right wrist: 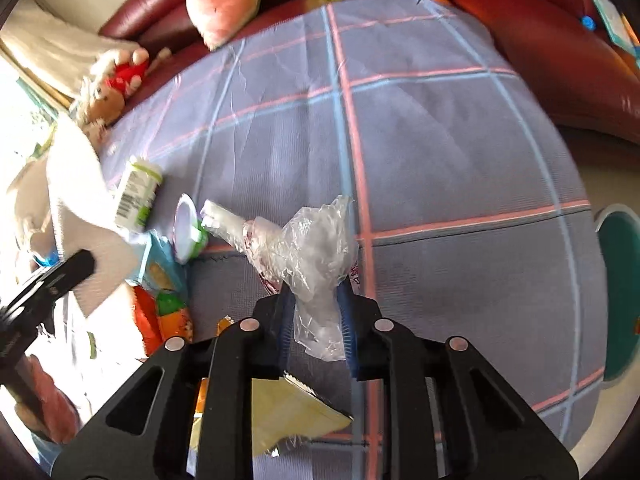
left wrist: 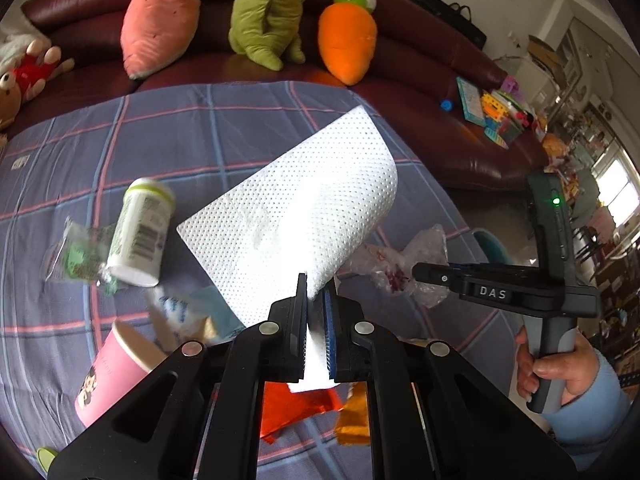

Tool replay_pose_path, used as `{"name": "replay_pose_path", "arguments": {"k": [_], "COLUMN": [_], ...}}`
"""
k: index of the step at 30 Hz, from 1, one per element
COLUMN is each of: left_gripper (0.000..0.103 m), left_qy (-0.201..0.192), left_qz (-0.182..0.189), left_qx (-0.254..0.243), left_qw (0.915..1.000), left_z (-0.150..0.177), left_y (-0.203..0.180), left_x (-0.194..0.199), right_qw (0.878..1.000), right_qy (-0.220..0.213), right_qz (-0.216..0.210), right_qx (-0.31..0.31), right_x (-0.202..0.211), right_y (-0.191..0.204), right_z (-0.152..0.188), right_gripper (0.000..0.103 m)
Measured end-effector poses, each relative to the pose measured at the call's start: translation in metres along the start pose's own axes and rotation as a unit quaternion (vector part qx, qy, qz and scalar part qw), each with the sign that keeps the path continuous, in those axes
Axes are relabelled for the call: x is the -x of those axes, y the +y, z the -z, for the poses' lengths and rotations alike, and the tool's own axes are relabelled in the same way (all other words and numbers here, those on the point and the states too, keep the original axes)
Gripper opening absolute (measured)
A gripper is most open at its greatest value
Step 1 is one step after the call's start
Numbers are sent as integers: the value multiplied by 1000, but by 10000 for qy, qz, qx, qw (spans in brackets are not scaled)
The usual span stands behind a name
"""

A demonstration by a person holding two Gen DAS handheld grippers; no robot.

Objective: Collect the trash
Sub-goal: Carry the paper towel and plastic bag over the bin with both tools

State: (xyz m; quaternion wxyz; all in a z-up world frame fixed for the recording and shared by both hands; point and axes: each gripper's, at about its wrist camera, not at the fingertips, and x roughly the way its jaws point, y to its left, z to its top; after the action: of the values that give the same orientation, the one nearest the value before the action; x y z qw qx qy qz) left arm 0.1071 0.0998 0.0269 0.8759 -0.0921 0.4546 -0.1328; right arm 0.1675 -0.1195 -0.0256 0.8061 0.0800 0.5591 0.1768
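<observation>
My left gripper (left wrist: 316, 292) is shut on a white paper towel sheet (left wrist: 296, 212) and holds it up over the plaid table cloth (left wrist: 200, 136). My right gripper (right wrist: 314, 300) is shut on a crumpled clear plastic bag (right wrist: 312, 248); the bag also shows in the left wrist view (left wrist: 404, 264), with the right gripper (left wrist: 424, 274) at it. On the cloth lie a white bottle with a green cap (left wrist: 140, 232), a green snack wrapper (left wrist: 80, 256), a pink paper cup (left wrist: 112, 372), orange wrappers (left wrist: 296, 408), a small white cup (right wrist: 186, 232) and a yellow packet (right wrist: 292, 412).
A dark red sofa (left wrist: 440, 80) curves behind the table with carrot (left wrist: 348, 36), green (left wrist: 268, 12) and pink (left wrist: 160, 20) plush toys. Toys and books (left wrist: 492, 116) lie on its right end. A teal stool (right wrist: 616, 296) stands right of the table.
</observation>
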Motion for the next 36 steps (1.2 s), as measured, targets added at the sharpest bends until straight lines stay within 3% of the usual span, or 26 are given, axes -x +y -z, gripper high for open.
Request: {"name": "replay_pose_path", "arguments": {"k": [10, 18, 28, 36], "left_gripper": [8, 8, 8, 8], "left_qy": [124, 344, 844, 1255], "left_qz": [233, 502, 935, 1093], "left_qx": [-701, -1394, -2084, -2309], "left_qw": [9972, 9884, 9699, 9586], "left_z": [-18, -23, -15, -8], "left_y": [-90, -183, -306, -368], "left_x": [-25, -57, -121, -180], "right_qw": [9926, 9770, 9514, 9393], "right_qy": [-966, -1501, -1815, -1745], "right_qz": [174, 357, 756, 903], "right_qx": [-715, -1472, -2372, -2811], "right_x": [88, 147, 195, 199], "right_y": [-76, -166, -272, -324], "right_z": [14, 48, 103, 124], "right_gripper": [17, 17, 18, 19]}}
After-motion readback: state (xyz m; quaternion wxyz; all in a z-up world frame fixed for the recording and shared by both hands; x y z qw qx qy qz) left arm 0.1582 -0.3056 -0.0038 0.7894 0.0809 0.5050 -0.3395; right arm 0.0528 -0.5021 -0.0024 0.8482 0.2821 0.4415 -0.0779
